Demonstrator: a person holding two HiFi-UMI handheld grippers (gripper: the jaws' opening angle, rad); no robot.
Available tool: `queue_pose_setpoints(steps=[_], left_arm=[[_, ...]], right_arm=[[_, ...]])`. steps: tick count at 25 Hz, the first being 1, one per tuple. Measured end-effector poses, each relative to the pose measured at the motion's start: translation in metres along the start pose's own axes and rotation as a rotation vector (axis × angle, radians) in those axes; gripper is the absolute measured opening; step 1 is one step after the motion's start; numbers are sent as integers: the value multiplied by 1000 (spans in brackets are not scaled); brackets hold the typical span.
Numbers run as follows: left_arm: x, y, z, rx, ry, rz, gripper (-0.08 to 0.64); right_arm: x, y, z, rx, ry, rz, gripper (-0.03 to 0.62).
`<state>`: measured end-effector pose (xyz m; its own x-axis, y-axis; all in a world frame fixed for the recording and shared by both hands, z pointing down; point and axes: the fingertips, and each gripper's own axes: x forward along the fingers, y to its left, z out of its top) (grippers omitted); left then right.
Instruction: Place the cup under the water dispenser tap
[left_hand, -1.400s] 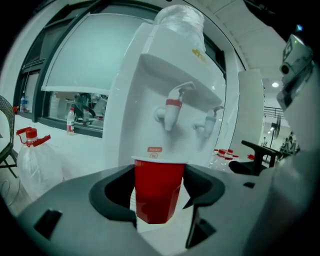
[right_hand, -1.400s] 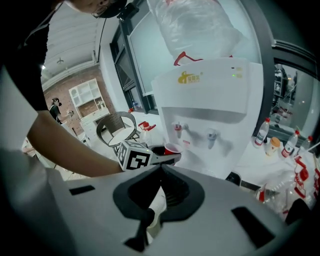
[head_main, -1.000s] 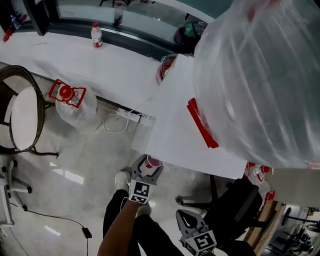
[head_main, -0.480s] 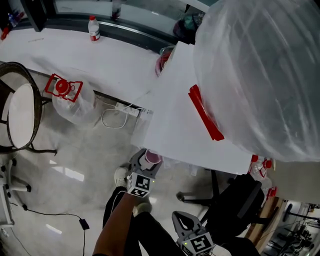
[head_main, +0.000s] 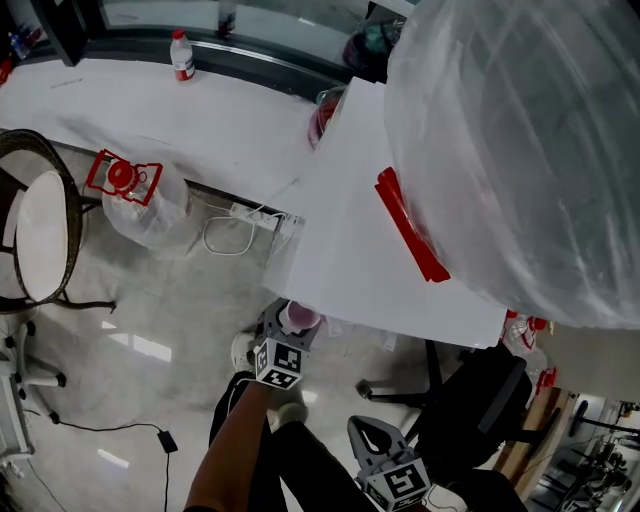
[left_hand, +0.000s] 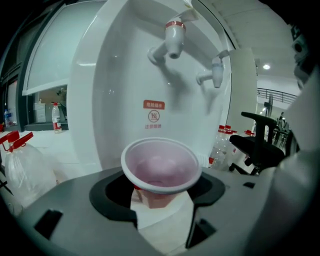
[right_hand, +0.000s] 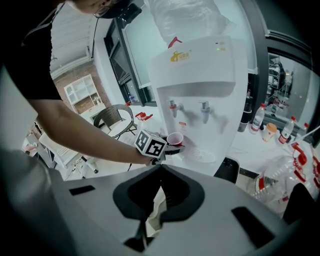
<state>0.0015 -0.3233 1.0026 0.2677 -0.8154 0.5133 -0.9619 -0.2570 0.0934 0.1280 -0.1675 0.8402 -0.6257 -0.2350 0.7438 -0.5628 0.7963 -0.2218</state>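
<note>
A pink cup with a white rim stands upright between the jaws of my left gripper, which is shut on it. The red-capped tap is above and a little beyond the cup, and a second tap is to its right. In the right gripper view the cup hangs below the left tap of the white water dispenser. From the head view the cup shows at the dispenser's front edge. My right gripper is held back, shut and empty.
A large plastic-wrapped water bottle sits on top of the dispenser. A drip grille lies below the taps. An empty jug stands on the floor beside a round chair. A black office chair is at the right.
My left gripper has sunk a little with the cup in front of the dispenser. The right gripper has stayed where it was.
</note>
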Motion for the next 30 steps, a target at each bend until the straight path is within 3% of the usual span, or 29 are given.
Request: queue_pose_setpoints(steps=[15, 19, 30], left_arm=[[14, -1, 5, -10, -11, -29, 295], [12, -5, -2, -27, 9, -49, 339], [-14, -8, -17, -36, 5, -22, 351]], right_arm=[[5, 12, 0, 3, 0, 23, -2], [2, 12, -5, 0, 7, 26, -2], [-16, 22, -20, 2, 27, 39, -2]])
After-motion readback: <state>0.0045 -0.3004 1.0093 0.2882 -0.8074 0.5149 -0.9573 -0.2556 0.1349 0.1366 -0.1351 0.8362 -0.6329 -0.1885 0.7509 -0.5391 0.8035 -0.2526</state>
